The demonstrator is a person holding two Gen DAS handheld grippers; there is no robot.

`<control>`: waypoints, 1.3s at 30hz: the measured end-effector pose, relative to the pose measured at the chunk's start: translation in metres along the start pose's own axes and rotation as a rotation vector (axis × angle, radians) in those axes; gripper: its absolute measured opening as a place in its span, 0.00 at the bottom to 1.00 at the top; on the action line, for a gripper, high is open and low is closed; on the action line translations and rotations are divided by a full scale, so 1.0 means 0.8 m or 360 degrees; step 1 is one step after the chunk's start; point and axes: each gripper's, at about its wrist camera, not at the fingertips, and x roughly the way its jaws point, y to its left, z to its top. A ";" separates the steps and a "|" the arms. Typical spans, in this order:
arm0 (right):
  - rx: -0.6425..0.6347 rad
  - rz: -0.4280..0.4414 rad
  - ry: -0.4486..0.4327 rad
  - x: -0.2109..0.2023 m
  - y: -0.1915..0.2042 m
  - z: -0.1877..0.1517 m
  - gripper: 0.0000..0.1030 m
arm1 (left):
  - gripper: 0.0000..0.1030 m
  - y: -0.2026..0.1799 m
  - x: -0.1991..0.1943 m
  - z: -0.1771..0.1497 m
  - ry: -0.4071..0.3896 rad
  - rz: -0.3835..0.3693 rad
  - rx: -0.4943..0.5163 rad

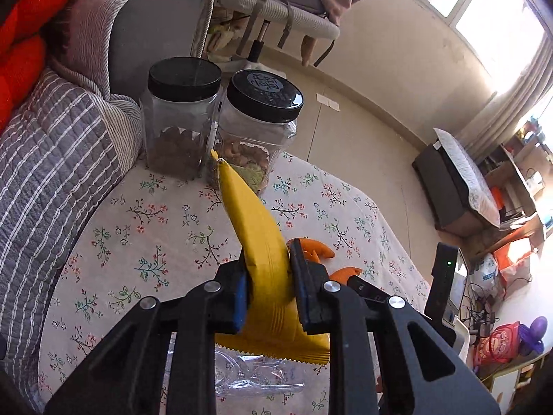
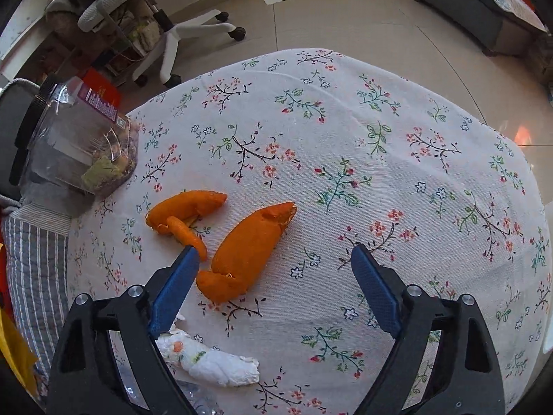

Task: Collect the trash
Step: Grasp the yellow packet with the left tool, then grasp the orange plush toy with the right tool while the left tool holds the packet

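Note:
My left gripper [image 1: 269, 259] is shut on a yellow snack wrapper [image 1: 259, 238], which sticks up from between the pads, lifted above the floral tablecloth [image 1: 138, 224]. A clear plastic wrapper [image 1: 255, 373] lies on the cloth below it. In the right wrist view my right gripper [image 2: 274, 252] is open and points down over a large orange peel [image 2: 249, 252], which lies between the fingers, nearer the left one. A smaller peel [image 2: 186, 211] lies beside the left fingertip. A crumpled white tissue [image 2: 214, 363] lies under the left finger.
Two black-lidded clear jars [image 1: 179, 114] [image 1: 255, 128] stand at the cloth's far edge, next to a grey striped sofa [image 1: 52, 155]. An office chair [image 2: 179, 31] stands on the tiled floor beyond the table. A dark bench [image 2: 477, 3] sits at the far right.

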 end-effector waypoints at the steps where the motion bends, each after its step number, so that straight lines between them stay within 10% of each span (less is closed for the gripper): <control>1: 0.0000 -0.0017 -0.0012 0.003 0.004 0.001 0.80 | 0.21 -0.002 -0.001 0.001 -0.0008 0.0001 0.0015; 12: -0.0114 0.0093 -0.0135 -0.002 0.026 -0.013 0.12 | 0.22 0.016 0.006 0.007 -0.0009 0.0047 -0.0010; 39: -0.0466 0.0134 -0.0637 -0.177 -0.007 -0.044 0.09 | 0.22 -0.036 -0.008 -0.021 -0.0165 0.0125 0.0150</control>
